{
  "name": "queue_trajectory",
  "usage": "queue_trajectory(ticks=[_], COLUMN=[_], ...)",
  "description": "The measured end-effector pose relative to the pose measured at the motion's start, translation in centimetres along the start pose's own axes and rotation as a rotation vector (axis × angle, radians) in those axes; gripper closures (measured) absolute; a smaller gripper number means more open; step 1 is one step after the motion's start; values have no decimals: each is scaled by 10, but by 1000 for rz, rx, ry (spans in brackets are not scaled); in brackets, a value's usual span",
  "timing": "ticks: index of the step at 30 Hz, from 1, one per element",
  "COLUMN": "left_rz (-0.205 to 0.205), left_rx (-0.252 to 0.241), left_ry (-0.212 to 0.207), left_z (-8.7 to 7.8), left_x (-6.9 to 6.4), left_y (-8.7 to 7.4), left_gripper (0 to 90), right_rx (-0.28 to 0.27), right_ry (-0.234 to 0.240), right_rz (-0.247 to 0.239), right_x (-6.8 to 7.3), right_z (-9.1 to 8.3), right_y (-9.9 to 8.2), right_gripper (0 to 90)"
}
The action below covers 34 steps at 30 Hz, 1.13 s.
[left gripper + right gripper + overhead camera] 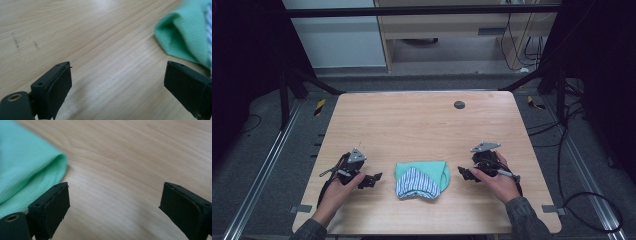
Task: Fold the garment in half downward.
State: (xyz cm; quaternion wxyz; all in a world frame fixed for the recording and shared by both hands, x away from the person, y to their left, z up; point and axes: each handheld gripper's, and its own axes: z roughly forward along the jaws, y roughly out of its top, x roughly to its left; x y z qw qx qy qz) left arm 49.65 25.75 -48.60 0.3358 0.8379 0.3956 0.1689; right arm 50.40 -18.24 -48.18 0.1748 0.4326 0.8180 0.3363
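cloth [422,179]: folded, between both grippers, untouched
left gripper [371,180]: jaws wide, empty
right gripper [466,174]: jaws wide, empty
advice: pinch the near corners low, lift evenly

The light wooden table [422,125] carries a folded green cloth [432,170] near its front edge, a blue-and-white striped layer [414,184] showing on top; a small dark round disc [459,104] sits toward the far side.
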Motion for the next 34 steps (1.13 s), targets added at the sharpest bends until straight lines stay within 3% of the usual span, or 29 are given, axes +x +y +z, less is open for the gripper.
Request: queue_trajectory(ticks=[7,10,14,16,19,22,24,28,30,34], left_rz=[-72,-109,-118,-110,-124,-118,-119,-125,-139,-149], left_rx=[-8,-22,-18,-1,-16,-29,-28,-24,-16,-19], left_ry=[59,83,102,118,132,131,128,136,144,152], left_z=[12,17,22,25,27,30,31,31,32,31], left_x=[19,27,32,34,36,36,37,37,38,38], left_y=[-2,-3,-1,-1,-1,0,0,0,0,0], left_gripper=[75,75,77,77,63,45,31,19,0,0], right_rx=[-35,-40,-29,-42,-57,-47,-52,-39,-31,-31], right_ry=[-92,-130,-197,-196,-198,-204,-222,-239,-251,-257], right_rz=[114,143,170,189,201,214,193,217,241,247], right_x=[-21,-28,-36,-38,-39,-39,-38,-38,-38,-37], right_z=[7,12,21,24,28,35,41,43,43,42], right_y=[5,4,3,3,3,1,0,1,1,1], right_gripper=[80,80,94,84,126,114,74,7,2,2])
